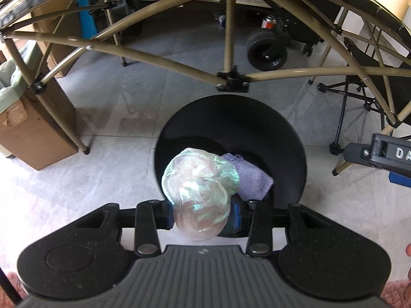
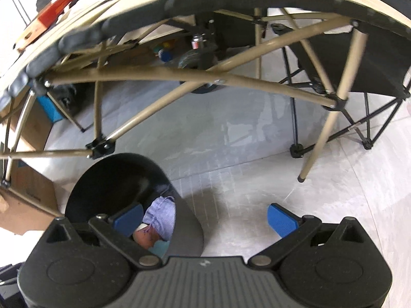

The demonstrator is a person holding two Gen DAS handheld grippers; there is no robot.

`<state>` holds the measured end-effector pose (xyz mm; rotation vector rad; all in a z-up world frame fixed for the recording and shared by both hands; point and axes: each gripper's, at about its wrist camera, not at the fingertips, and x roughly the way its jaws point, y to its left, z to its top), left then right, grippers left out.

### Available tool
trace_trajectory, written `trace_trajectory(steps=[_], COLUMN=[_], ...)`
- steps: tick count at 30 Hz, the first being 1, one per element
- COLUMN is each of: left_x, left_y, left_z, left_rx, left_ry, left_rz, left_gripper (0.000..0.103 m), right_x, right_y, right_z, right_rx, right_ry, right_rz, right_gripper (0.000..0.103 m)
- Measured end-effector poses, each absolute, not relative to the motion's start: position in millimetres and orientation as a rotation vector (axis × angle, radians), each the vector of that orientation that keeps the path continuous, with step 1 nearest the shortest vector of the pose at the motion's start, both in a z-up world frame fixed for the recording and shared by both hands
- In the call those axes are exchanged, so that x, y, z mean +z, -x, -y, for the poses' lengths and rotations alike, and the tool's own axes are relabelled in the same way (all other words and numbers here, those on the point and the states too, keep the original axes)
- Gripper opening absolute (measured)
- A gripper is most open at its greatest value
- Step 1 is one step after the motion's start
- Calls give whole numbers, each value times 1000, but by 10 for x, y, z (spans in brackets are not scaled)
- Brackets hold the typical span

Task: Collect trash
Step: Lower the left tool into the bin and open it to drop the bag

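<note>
Pale tiled floor (image 1: 108, 118) surrounds the round black bin (image 1: 287, 138); left gripper (image 1: 203, 213) clamps a crumpled clear plastic wad (image 1: 200, 190) above it, ready for release; right gripper (image 2: 205, 220) gapes empty.

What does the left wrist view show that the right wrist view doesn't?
Left wrist only: the left tongs shut on a crumpled clear plastic bag above the black bin, and a black wheel beyond. Right wrist only: the right tongs open and empty, and an orange box on the tabletop. Both: the bin, lavender cloth inside, and tan table frame.
</note>
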<state>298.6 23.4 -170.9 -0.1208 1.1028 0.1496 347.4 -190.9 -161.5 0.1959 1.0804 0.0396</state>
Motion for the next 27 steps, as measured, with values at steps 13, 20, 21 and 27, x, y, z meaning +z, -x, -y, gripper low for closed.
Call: trace_trajectory(steps=[13, 20, 21, 27], left_x=[-1720, -1863, -1872, -1898], left_y=[-3347, -3413, -3417, -3423], left_z=[61, 140, 140, 161], left_rx=[99, 91, 93, 94], left_ry=[160, 136, 134, 128], left_rz=[-1133, -1174, -1174, -1173], left_gripper=[40, 40, 40, 40], right_x=[-1621, -1713, -1722, -1741], right_y=[-3383, -3379, -3381, -3379], right_z=[2313, 2439, 2442, 2412], right_rx=[-42, -94, -94, -84], right_ry=[-285, -312, -313, -315], right_rz=[-1053, -1063, -1065, -1074], right_gripper=[103, 103, 103, 103])
